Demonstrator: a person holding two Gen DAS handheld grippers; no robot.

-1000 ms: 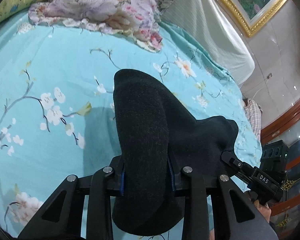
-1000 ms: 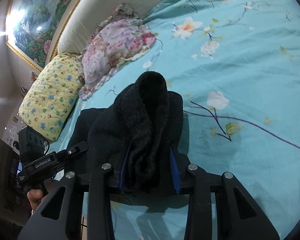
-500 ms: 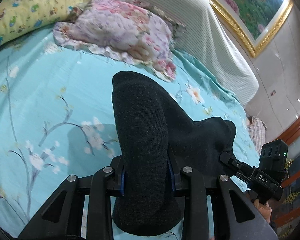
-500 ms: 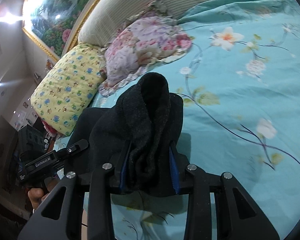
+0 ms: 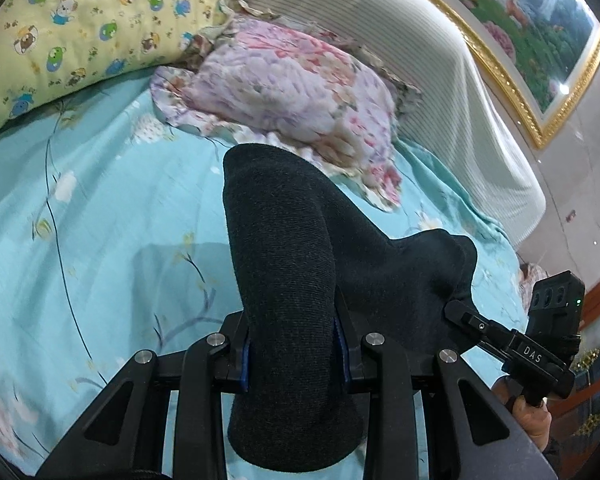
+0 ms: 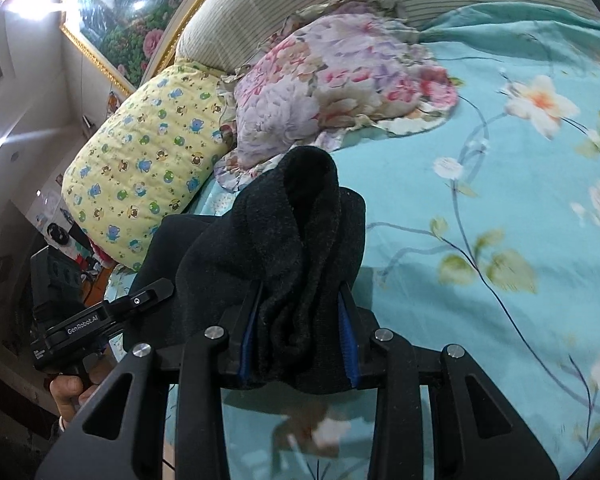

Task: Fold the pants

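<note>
Pants [image 5: 284,272] seen as matt dark knitted cloth, bedsheet [image 5: 100,216] as smooth printed cotton, left gripper [image 5: 292,354] as matt black plastic, picture frame [image 5: 512,92] as glossy gilt

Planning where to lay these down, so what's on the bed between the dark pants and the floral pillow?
Only bare turquoise sheet separates the pants from the floral pillow, clearest in the right wrist view.

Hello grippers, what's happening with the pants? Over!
Left gripper shut on pants. Right gripper shut on pants too. Pants bunched, lifted above bedsheet. Floral pillow ahead.
</note>
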